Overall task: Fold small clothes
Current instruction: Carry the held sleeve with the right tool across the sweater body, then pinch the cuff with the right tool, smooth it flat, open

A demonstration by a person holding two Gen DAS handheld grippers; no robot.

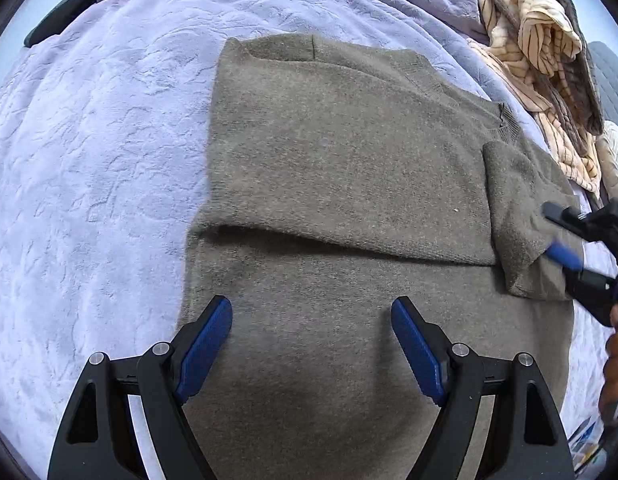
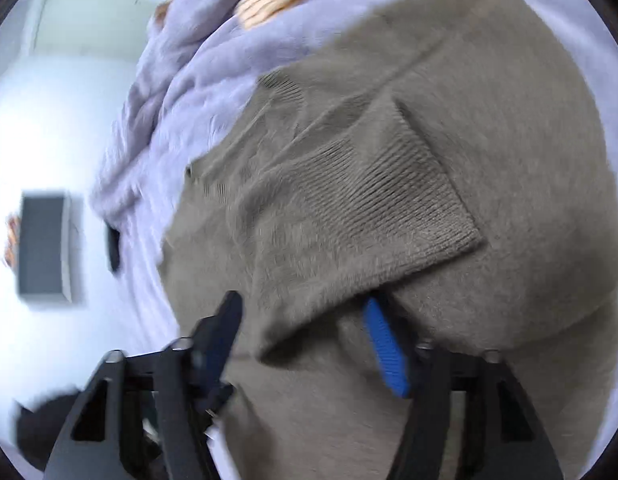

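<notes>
Olive-grey fuzzy knit sweater (image 1: pixel 341 168) lies part-folded on the lavender plush blanket (image 1: pixel 89 160). Left hand-held gripper (image 1: pixel 311 340) hovers spread above the hem; right hand-held gripper (image 2: pixel 305 340) is spread around the folded ribbed sleeve cuff (image 2: pixel 389 184). Risk: the cuff may slip and unfold if it closes shallowly on fuzzy knit.

The sweater (image 1: pixel 341 168) lies on the blanket (image 1: pixel 89 160), with a heap of striped bedding (image 1: pixel 541 60) behind it to the right.

Right view: motion-blurred — the dark rectangular box (image 2: pixel 43 246) at left unreadable.
Olive-grey knitted sweater (image 1: pixel 341 168): lower hem cut off by the frame.
Blue-padded right gripper (image 2: pixel 305 320): one pad tip hidden under the ribbed sleeve cuff (image 2: pixel 409 188).
</notes>
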